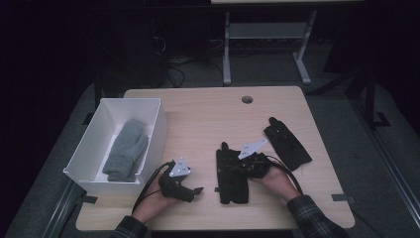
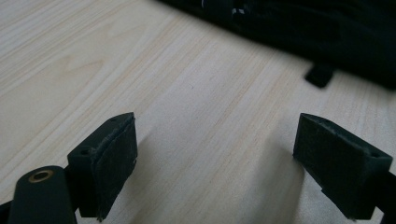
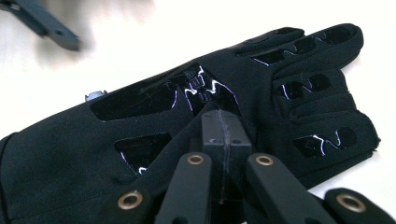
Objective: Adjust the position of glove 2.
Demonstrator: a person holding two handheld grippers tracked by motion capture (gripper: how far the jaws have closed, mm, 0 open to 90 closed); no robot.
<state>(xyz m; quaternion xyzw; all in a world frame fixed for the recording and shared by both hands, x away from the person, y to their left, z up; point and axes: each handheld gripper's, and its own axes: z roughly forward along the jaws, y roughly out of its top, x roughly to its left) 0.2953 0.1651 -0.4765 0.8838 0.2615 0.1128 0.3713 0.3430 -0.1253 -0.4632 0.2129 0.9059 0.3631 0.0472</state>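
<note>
Black stretch fabric with glossy printed patches on palm and fingers: that is the glove point(image 3: 261, 93) under the right gripper point(image 1: 243, 163). In the high view it lies flat on the wooden table point(image 1: 198, 119), near the front edge and a little right of centre, just in front of the person's right hand point(image 1: 275, 179). Its long axis runs from front to back of the table; the high view does not let me tell the cuff end from the finger end. A small part sticks out to the left at each end.

Right gripper: jaws pressed together, pads meeting, tips down on the middle of the glove; whether any fabric is pinched between them cannot be made out.

Left gripper point(image 1: 190, 191): jaws stand wide apart over bare wood with nothing between them, just left of the glove.

A second black glove point(image 1: 287, 143) lies apart to the right, angled. A grey mitten point(image 1: 126, 148) lies inside the white box point(image 1: 94, 134) at the table's left edge.
</note>
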